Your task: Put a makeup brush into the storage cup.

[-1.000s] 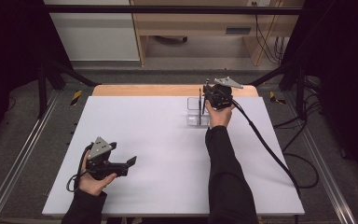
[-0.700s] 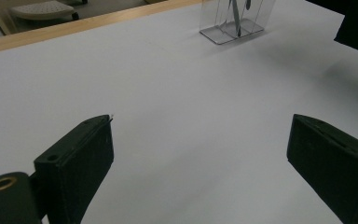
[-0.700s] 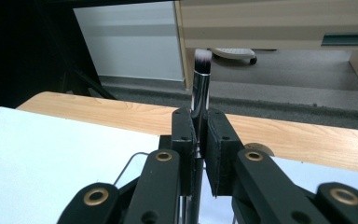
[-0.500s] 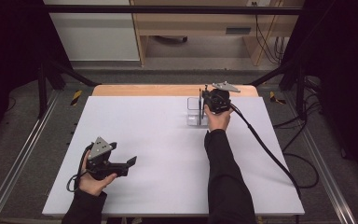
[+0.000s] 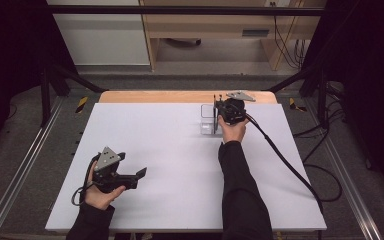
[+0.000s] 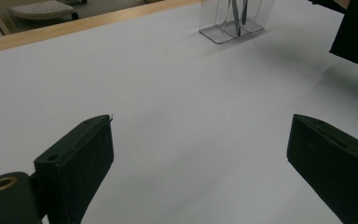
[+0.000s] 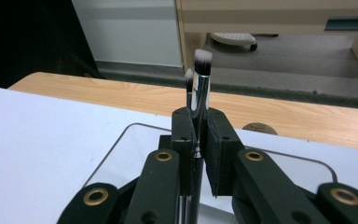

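Gripping two makeup brushes [image 7: 200, 88], right tool [image 7: 196, 135], one clear holder [image 5: 207, 119]

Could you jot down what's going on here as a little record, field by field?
Table: white table, wooden strip along the far edge
Holder: clear holder near the far edge
Right gripper: shut on a brush standing upright over the holder
Second brush: thinner, just behind the first
Left gripper: jaws open, nothing between them, at the near left

brush [image 7: 201, 88] handle hidden by claw [image 7: 199, 140], perhaps two brushes
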`<state>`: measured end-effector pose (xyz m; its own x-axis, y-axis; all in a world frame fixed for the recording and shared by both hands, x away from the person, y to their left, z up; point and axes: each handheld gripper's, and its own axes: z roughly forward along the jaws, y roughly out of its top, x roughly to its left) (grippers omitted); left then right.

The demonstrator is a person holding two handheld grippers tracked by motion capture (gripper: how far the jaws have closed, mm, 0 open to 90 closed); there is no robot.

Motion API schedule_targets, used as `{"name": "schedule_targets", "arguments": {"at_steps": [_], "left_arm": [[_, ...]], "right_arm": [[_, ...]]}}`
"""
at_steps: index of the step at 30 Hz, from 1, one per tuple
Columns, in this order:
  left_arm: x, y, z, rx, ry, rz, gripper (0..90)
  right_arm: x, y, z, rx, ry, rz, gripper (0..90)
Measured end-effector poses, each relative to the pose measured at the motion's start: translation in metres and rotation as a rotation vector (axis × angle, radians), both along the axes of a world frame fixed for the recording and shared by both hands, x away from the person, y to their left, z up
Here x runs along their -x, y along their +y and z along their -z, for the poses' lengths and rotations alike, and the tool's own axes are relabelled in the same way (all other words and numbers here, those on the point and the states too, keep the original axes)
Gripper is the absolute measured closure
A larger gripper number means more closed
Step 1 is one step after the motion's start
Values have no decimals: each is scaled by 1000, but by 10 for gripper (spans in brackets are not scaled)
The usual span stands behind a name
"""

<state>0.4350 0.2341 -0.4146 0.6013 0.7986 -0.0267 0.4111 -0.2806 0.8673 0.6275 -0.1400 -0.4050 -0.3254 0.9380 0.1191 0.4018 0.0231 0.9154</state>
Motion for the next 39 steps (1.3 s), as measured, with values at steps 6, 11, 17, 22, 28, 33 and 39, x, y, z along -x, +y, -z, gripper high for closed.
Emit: {"name": "schedule_targets", "arguments": {"at_steps": [6,11,17,22,28,33,39], "left_arm": [[0,1,0,2,2,-3,66],[0,0,0,0,1,-1,66],[0,0,0,-1,1,-1,66],[0,0,1,-2,1,-3,66],[0,0,1,3,1,-7,66],[0,0,1,-2,2,-7,64],[0,1,0,8,-1,-9,64]], "right_arm": [[0,-1,4,20,19,5,835],[0,-2,8,38,37,3,834],[1,-2,8,54,52,-2,783],[7,-3,5,65,52,-17,690],[23,-8,-2,39,44,-58,546],[40,-12,-9,22,20,-108,425],[59,-16,-17,4,-1,-148,311]]}}
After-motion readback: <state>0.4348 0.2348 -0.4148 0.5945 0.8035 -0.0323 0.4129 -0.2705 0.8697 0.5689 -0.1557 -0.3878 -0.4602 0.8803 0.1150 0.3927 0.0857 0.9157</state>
